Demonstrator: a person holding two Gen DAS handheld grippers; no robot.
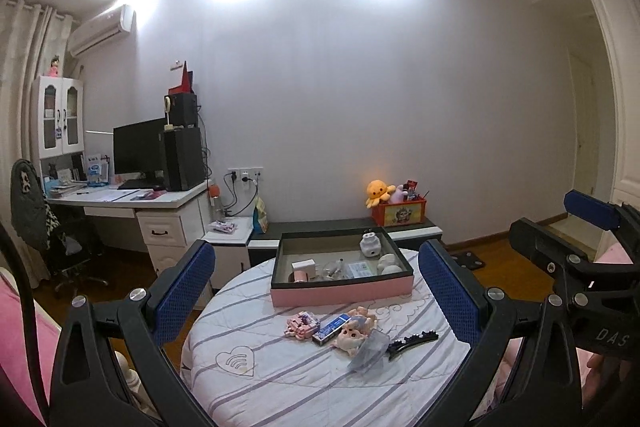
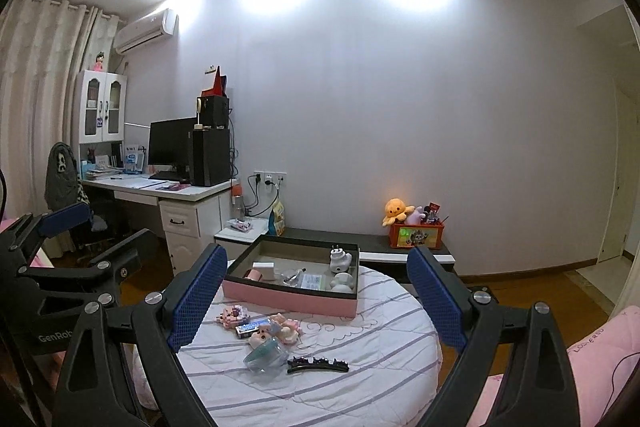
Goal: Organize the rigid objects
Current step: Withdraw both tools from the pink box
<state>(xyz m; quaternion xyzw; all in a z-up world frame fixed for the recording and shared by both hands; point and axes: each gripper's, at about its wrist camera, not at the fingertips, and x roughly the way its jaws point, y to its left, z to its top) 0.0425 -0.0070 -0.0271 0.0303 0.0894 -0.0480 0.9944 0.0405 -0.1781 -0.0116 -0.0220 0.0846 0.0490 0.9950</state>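
Two readable marks — "DAS" on right gripper (image 1: 576, 255), "GenRob" on left gripper (image 2: 60, 247).

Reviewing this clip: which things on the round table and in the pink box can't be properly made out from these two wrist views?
- Small items in the pink box: too small in both views; the box's near wall hides their bases.
- Print on the blue packet: too small to read.
- Clear plastic item: transparent, shape unclear.
- Table's near edge: hidden behind the open left gripper and the open right gripper.
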